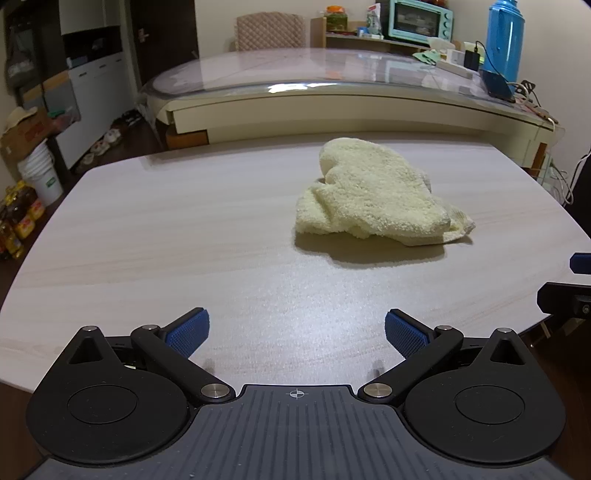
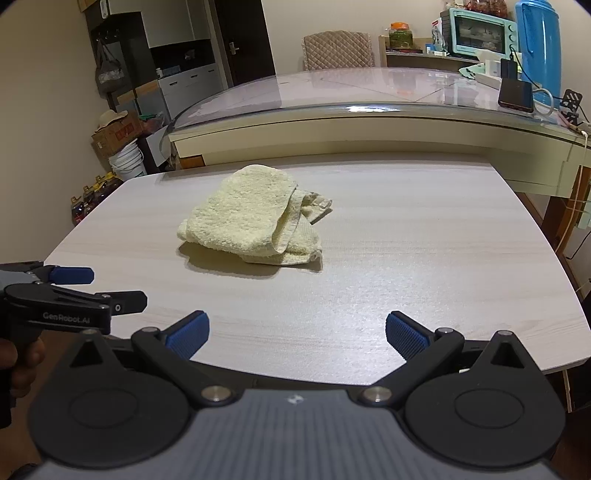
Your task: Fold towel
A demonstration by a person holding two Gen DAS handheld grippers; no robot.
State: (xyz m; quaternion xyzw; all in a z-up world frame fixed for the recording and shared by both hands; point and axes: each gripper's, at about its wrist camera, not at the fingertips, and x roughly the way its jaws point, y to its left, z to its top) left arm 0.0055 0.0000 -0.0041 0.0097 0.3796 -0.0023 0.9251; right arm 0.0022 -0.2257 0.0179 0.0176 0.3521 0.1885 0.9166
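Left gripper [image 1: 296,329] at the bottom centre of its own view: jaws spread wide, blue pads [image 1: 189,331] far apart, nothing between them, only bare table [image 1: 147,236] under the gap; released, touching nothing visible; right gripper [image 2: 297,331] same story at the bottom centre of its view, jaws fully splayed, empty, hanging over the near table edge; left gripper also shows in the right wrist view at middle left, side-on, with a hand [image 2: 20,363] wrapped on its grip at the left edge; right gripper's blue tip pokes in at the right edge of the left wrist view; towel [image 1: 380,197] pale yellow terry, lying crumpled and loosely doubled over on the light wood-grain table, right of centre in the left view, left of centre in the right view [image 2: 255,218], well apart from both grippers, hemmed edge sticking out on its right side; containers: glass jar [image 2: 400,35] with orange lid at top right on a shelf, greenish contents, can't tell what; teal toaster oven [image 2: 478,31] beside it, pale items behind the glass door, unclear; blue thermos [image 2: 537,48] at far top right on the glass-topped table [image 2: 332,92]; white buckets [image 2: 129,160] stacked at middle left on the floor, contents hidden; cardboard box [image 2: 116,131] above them.
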